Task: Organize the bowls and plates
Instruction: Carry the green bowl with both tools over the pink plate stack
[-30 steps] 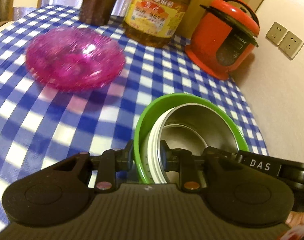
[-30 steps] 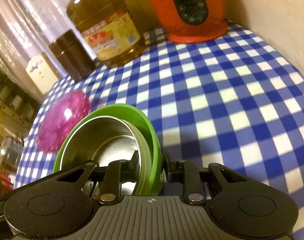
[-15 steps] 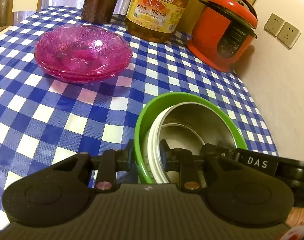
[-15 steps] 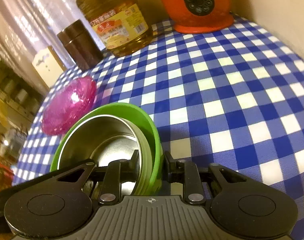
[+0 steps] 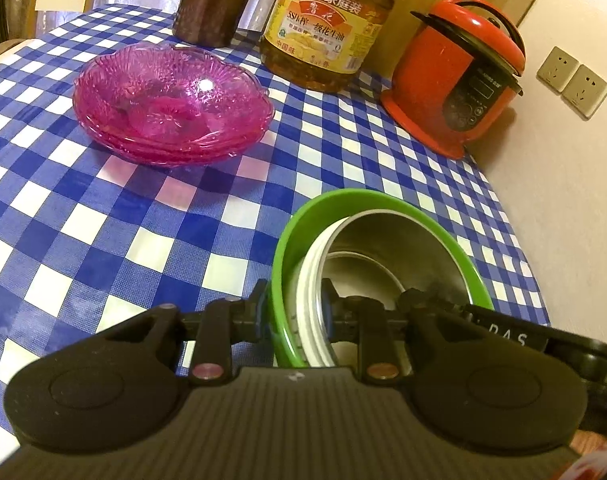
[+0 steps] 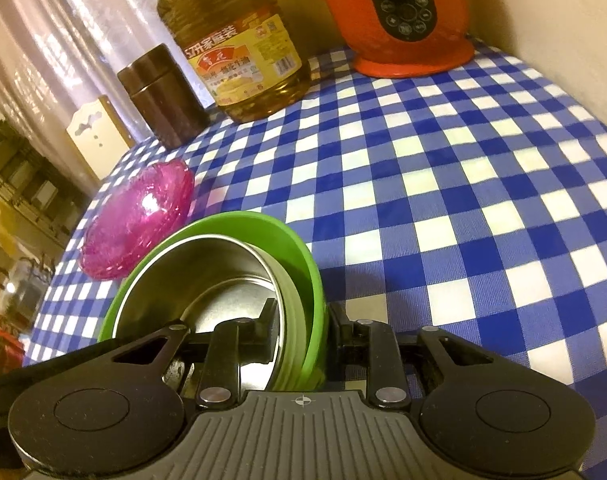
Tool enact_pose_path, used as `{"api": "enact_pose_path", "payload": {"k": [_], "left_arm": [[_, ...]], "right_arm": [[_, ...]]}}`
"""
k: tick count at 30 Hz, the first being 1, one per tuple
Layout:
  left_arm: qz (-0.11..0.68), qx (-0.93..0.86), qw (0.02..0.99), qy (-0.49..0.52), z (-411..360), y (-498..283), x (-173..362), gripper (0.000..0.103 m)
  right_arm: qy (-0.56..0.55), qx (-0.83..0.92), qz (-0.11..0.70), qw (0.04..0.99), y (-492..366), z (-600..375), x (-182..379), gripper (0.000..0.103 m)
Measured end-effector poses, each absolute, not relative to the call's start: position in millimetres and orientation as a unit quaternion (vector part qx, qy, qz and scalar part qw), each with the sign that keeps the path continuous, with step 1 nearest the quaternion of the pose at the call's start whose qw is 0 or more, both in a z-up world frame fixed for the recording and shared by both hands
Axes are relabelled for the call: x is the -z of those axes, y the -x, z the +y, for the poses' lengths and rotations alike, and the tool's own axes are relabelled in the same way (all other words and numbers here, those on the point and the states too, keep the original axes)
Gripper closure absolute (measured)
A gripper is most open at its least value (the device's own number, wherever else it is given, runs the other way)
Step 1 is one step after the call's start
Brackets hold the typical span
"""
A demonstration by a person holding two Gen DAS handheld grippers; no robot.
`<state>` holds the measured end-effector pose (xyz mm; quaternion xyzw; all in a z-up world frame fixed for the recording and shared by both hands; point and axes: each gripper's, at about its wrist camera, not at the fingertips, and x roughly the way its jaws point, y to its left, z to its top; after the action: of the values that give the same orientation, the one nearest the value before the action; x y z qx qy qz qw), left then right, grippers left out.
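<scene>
Between the two grippers sits the bowl stack [image 5: 383, 240]: a green bowl outermost, pale bowls nested within, a steel bowl [image 6: 207, 276] innermost. The left gripper [image 5: 295, 312] has its fingers closed narrowly on the stack's near-left rim, one finger outside the green wall and the other inside the steel bowl. The right gripper [image 6: 303, 324] pinches the opposite rim the same way, its left finger inside the steel bowl and its right finger outside the green wall. Whether the stack rests on the tablecloth [image 5: 103, 240] or is lifted clear of it cannot be told.

Beyond the stack and to its left, the pink dishes [image 5: 171, 104] lie nested on the blue-checked cloth, well apart from the stack. Farther back than the dishes stand a brown canister [image 5: 211, 4] and a large oil jug [image 5: 327, 32], side by side. Beyond the stack to its right, a red cooker [image 5: 455, 76] stands by the wall, near two sockets [image 5: 571, 80].
</scene>
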<state>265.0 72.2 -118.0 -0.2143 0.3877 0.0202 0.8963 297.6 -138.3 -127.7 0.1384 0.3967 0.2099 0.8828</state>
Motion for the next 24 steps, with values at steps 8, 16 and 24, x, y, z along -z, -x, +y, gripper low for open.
{"api": "enact_pose_path", "payload": {"k": [8, 16, 24], "left_arm": [[0.379, -0.019, 0.901, 0.211, 75.8, -261.6, 109.6, 0.081], [0.355, -0.025, 0.911, 0.209, 88.9, -252.7, 88.5, 0.081], [0.345, -0.042, 0.914, 0.210, 107.6, -243.0, 77.5, 0.081]], "right_arm": [[-0.144, -0.204, 0.396, 0.884, -294.3, -138.0, 120.9, 0.080], [-0.151, -0.217, 0.375, 0.889, -286.9, -126.7, 100.8, 0.080], [-0.151, -0.232, 0.370, 0.887, -282.9, -107.3, 89.6, 0.080]]}}
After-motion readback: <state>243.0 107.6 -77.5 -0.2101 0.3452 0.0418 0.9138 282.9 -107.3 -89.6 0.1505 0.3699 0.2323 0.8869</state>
